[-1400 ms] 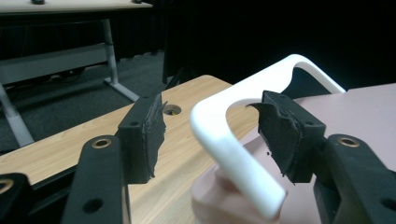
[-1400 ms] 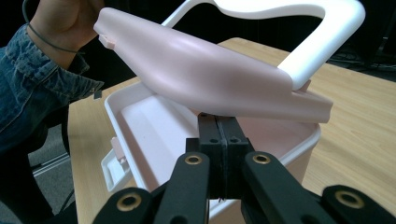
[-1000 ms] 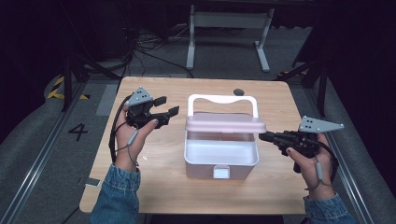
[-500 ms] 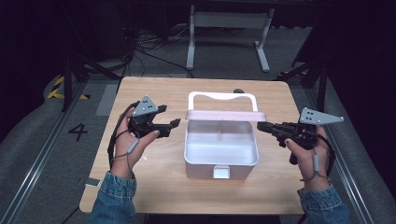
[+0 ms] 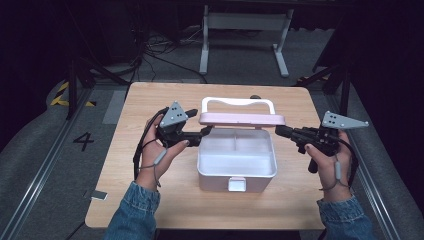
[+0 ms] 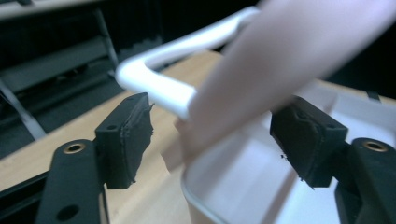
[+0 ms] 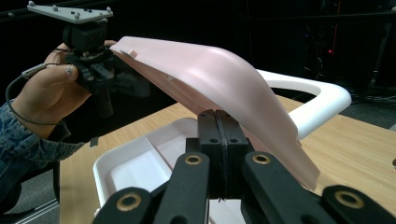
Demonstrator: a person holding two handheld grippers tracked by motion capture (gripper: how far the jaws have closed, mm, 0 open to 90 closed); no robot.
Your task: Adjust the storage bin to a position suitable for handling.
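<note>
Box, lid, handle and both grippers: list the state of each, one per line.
white box: open, compartments look empty.
pink lid: raised, tilted back.
white handle: behind the lid.
left gripper: open, jaws astride the lid's edge.
right gripper: shut, beside the lid's other end.

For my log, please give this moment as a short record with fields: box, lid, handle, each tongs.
box: white box, open, two compartments visible, on table
lid: pink lid, raised above box's back edge
handle: white handle, behind lid
left tongs: open, jaws either side of lid's left end
right tongs: shut, at lid's right end
</note>
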